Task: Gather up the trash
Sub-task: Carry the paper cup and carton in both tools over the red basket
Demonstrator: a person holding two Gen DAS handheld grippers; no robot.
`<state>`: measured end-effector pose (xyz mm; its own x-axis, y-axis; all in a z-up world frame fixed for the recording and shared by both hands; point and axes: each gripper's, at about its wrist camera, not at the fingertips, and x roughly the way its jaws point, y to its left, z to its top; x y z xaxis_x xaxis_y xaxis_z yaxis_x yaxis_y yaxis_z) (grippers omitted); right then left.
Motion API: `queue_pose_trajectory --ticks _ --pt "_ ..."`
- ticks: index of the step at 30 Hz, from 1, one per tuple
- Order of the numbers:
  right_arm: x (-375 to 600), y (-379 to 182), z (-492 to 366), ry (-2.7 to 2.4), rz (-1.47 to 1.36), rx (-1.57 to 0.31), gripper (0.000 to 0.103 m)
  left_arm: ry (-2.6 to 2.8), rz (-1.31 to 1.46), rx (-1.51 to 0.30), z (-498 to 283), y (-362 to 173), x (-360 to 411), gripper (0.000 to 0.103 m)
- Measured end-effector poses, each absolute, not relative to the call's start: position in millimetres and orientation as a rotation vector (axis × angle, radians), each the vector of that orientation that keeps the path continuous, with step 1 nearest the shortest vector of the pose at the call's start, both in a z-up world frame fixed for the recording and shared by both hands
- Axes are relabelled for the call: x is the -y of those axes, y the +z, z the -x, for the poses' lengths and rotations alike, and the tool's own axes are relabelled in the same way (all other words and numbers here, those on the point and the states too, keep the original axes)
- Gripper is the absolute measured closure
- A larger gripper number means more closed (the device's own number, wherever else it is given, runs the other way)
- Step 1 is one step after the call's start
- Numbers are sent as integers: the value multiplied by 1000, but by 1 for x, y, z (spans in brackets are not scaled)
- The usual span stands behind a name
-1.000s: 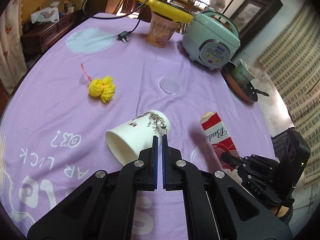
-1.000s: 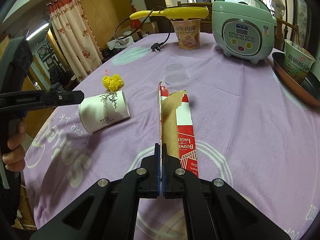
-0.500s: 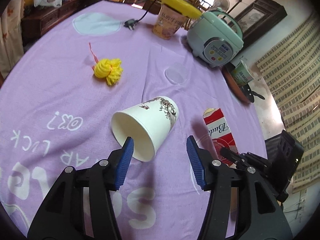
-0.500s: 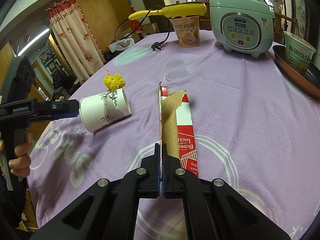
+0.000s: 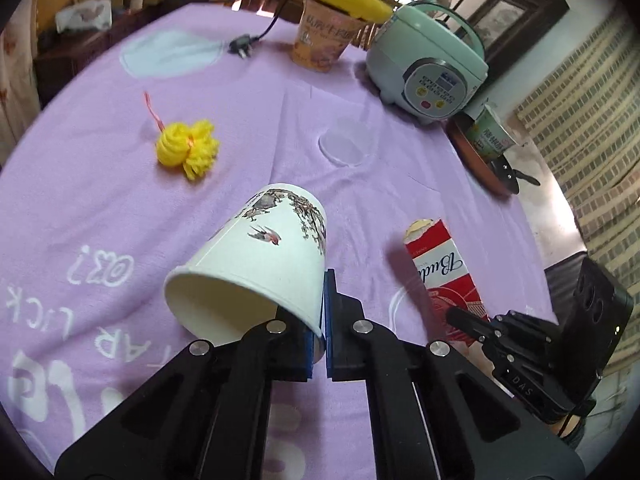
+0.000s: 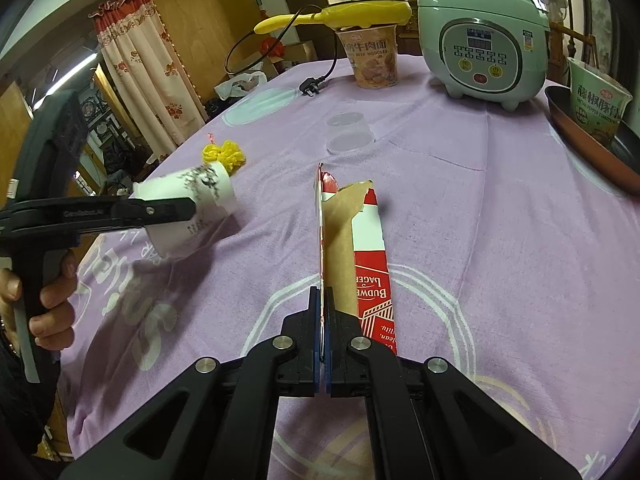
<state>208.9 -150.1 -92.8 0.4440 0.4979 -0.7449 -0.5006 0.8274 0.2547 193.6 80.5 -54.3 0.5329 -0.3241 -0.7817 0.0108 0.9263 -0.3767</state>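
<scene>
Home dining room: round table [image 6: 500, 240] under purple cloth, rice cooker [image 6: 482, 32] on it, noodle cup [image 6: 372, 58] beside cooker, curtains [image 6: 140, 72] behind.

Both the left hand-held gripper [image 5: 323, 316] and right hand-held gripper [image 6: 322, 320] are clamped closed.

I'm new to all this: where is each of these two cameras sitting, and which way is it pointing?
Left wrist view: sits on the left gripper, looking along its fingers across the purple tablecloth; the fingers pinch the paper cup, and the right gripper shows at the right.
Right wrist view: sits on the right gripper, looking toward the rice cooker; it pinches the red carton, with the left gripper and the person's hand at the left.
Both views show the cup, the carton, the yellow yarn and the cooker.
</scene>
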Motion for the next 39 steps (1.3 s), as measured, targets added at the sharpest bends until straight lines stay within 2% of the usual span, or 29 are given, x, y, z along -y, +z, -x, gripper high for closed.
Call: queue_pose_trajectory --ticks 9,22,39 --pt "134 -76 -173 617 89 -918 101 -181 189 -896 -112 -12 -72 98" --pt "102 -66 -64 667 186 -907 101 -235 188 -895 23 -23 -78 98" --pt "75 -59 38 712 250 -876 101 -285 195 -809 113 -17 -88 98"
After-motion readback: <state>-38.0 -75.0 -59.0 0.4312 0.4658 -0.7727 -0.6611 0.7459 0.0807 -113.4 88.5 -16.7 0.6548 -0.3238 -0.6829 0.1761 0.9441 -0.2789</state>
